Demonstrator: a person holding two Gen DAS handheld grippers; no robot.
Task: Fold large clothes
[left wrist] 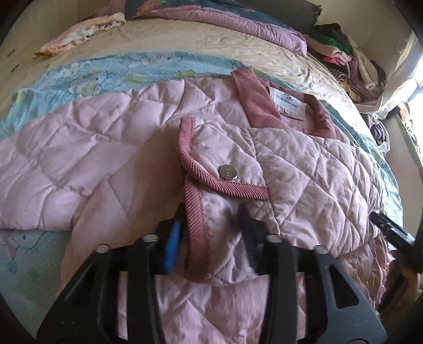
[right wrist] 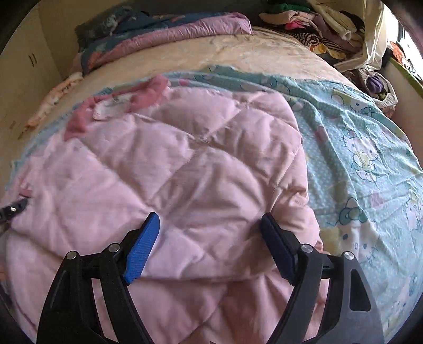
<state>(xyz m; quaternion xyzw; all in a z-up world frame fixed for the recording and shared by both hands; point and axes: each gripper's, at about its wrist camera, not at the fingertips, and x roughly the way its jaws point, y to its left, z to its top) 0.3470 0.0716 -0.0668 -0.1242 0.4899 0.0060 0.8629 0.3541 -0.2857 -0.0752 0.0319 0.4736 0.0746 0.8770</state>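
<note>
A pink quilted jacket (left wrist: pixel 92 158) with darker corduroy trim lies spread on the bed. Its collar with a white label (left wrist: pixel 289 102) points to the far side. My left gripper (left wrist: pixel 211 227) is shut on the cuff of a sleeve (left wrist: pixel 211 238), which has a snap button (left wrist: pixel 228 171) and lies folded across the jacket's body. In the right wrist view the jacket (right wrist: pixel 198 164) fills the middle. My right gripper (right wrist: pixel 211 232) is open, its blue finger (right wrist: pixel 142 246) and dark finger (right wrist: pixel 277 248) resting over the jacket's right side.
A light blue cartoon-print sheet (right wrist: pixel 364 158) covers the near bed over a beige cover (left wrist: pixel 185 45). A folded purple quilt (left wrist: pixel 238 21) lies at the head. A heap of mixed clothes (left wrist: pixel 343 60) sits at the far right. A small peach cloth (left wrist: pixel 79 34) lies far left.
</note>
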